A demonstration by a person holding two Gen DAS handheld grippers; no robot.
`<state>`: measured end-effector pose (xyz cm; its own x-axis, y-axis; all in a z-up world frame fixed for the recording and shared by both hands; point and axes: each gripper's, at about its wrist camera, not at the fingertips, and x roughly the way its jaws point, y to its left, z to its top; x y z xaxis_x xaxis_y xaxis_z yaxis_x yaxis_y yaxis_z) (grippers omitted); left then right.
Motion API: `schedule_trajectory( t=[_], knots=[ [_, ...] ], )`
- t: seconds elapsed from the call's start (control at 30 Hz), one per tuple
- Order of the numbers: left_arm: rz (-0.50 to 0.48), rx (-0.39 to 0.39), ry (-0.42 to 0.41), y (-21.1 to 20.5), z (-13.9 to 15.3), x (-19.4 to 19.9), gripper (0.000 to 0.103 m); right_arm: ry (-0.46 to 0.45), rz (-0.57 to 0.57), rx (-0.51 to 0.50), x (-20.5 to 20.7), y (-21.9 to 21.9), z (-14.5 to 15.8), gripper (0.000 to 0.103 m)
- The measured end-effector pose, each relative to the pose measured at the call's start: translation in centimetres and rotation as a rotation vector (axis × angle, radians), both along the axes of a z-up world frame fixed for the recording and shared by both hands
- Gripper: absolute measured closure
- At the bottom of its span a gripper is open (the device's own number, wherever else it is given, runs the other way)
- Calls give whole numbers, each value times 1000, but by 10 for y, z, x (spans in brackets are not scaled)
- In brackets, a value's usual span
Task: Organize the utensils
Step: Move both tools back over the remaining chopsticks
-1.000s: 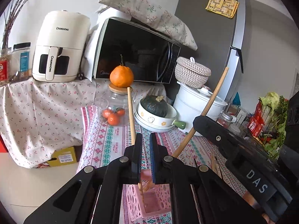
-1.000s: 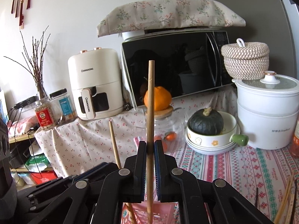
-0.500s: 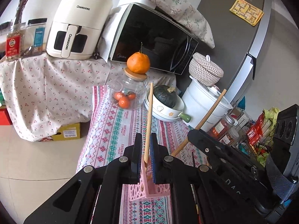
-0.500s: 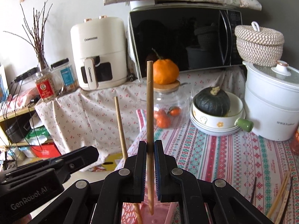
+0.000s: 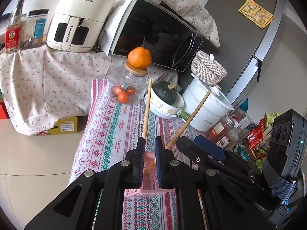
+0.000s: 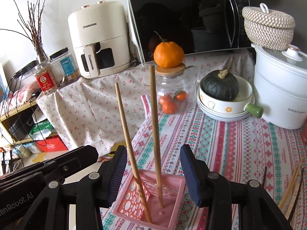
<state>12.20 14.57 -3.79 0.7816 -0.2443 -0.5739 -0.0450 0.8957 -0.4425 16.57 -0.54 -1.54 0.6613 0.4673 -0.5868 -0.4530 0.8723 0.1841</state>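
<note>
A pink perforated holder (image 6: 153, 201) stands on the patterned tablecloth, below both grippers. Two wooden chopsticks stand in it. My right gripper (image 6: 153, 174) is open, its jaws wide on either side of the right chopstick (image 6: 155, 130), which stands free with its tip in the holder. My left gripper (image 5: 149, 153) is nearly shut around the left chopstick (image 5: 146, 113), which leans against its left finger; whether the pads still pinch it is unclear. That chopstick shows in the right wrist view (image 6: 126, 134). The holder shows in the left wrist view (image 5: 149, 184).
Loose chopsticks (image 6: 291, 189) lie on the cloth at the right. Behind stand a glass jar with oranges (image 6: 170, 95), a bowl with a green squash (image 6: 222, 95), a white pot (image 6: 280, 95), a microwave (image 6: 188, 21) and an air fryer (image 6: 99, 38).
My right gripper has opened and let go of its chopstick, which now stands in the holder. Both grippers have moved down over the holder. The left jaws have parted slightly.
</note>
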Motion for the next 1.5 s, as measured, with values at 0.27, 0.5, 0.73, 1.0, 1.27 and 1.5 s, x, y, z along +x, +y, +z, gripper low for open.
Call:
schedule_trajectory(
  t=[0.27,0.5,0.73,1.0,1.27,1.5],
  knots=[
    [-26,-16,-4,-7,6,-7,81,26,-78,59,-12,-53,10,45],
    [-99,17,4,-35,8,-11,74,78,-211,19,-18,-136,28,44],
    [-241,153,40,-97,-1,-23,63,295,-390,172,-11,-227,-2,44],
    [-385,248,153,-169,-33,-16,58,499,-436,209,-4,-252,-28,44],
    [-479,311,252,-250,-65,48,58,504,-564,284,-12,-293,-26,44],
    [-482,386,332,-301,-106,130,73,519,-590,388,-17,-323,-27,44]
  ],
)
